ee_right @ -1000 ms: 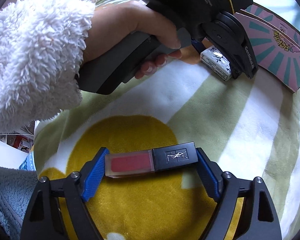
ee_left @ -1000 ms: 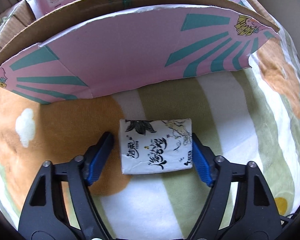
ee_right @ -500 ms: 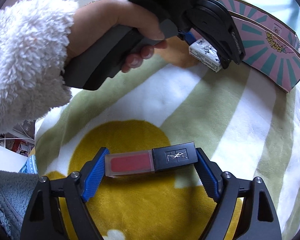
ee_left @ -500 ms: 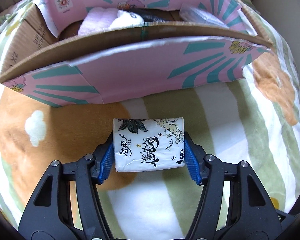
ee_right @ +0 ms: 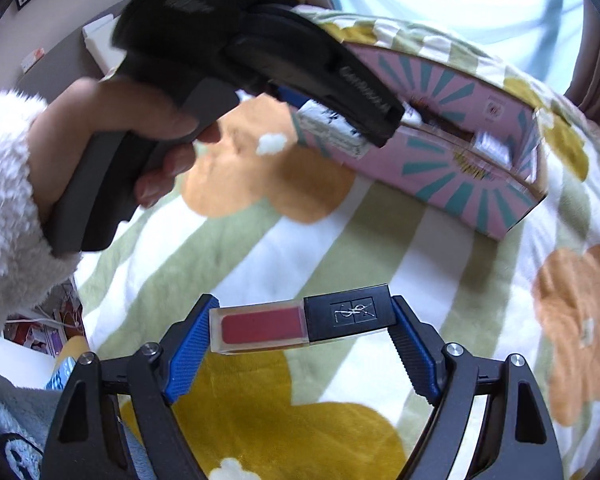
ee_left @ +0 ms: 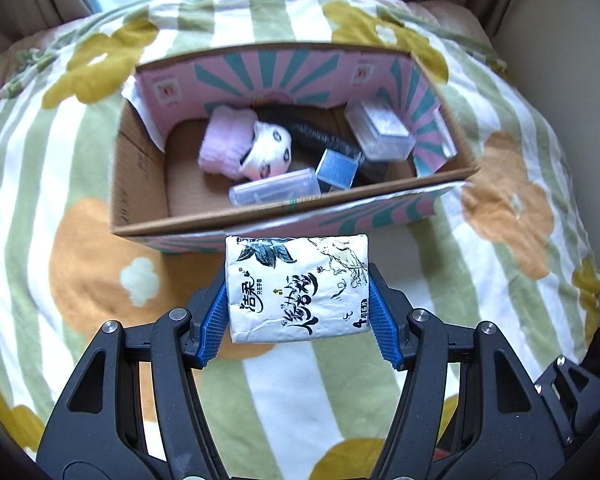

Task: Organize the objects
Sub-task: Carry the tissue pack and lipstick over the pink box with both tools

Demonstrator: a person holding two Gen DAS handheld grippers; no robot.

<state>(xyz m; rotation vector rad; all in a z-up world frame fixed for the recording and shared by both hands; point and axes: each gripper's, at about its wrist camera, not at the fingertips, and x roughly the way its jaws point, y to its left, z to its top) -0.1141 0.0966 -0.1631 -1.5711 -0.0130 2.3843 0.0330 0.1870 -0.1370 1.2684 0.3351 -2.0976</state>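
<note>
Between the left tongs' blue pads (ee_left: 214,322), the tissue pack (ee_left: 298,286) sits clamped by its two short ends, printed face up, clear of the blanket (ee_left: 40,184). Left gripper (ee_left: 298,312) is thus closed on the pack and carries it. Just ahead of the tips stands the open cardboard box (ee_left: 140,184), its near wall directly past the pack's front edge. Inside, from left to right ahead of the tongs: a pink plush with a panda face (ee_left: 248,148), a long clear case (ee_left: 276,188) against the near wall, a small blue-grey cube (ee_left: 338,166), a dark tube behind it, and a larger clear box (ee_left: 380,134) at the right end.

Step in hand, as judged: transport of the tissue pack toward the box, lift done, release not yet made. Bare cardboard floor shows at the box's left end, ahead and left of the tips; that looks the easiest drop spot. Next move calls for carrying the pack over the near wall, lowering it, then parting the pads.

Right tongs (ee_right: 302,326): closed on a lip gloss tube (ee_right: 300,324), red end at the left pad, black cap at the right, held crosswise above the blanket. Ahead and up-left of them, a hand (ee_right: 132,132) in a fluffy white sleeve holds the left tool, the box beyond to the right. Gloss waits its turn, probably next into the box.
</note>
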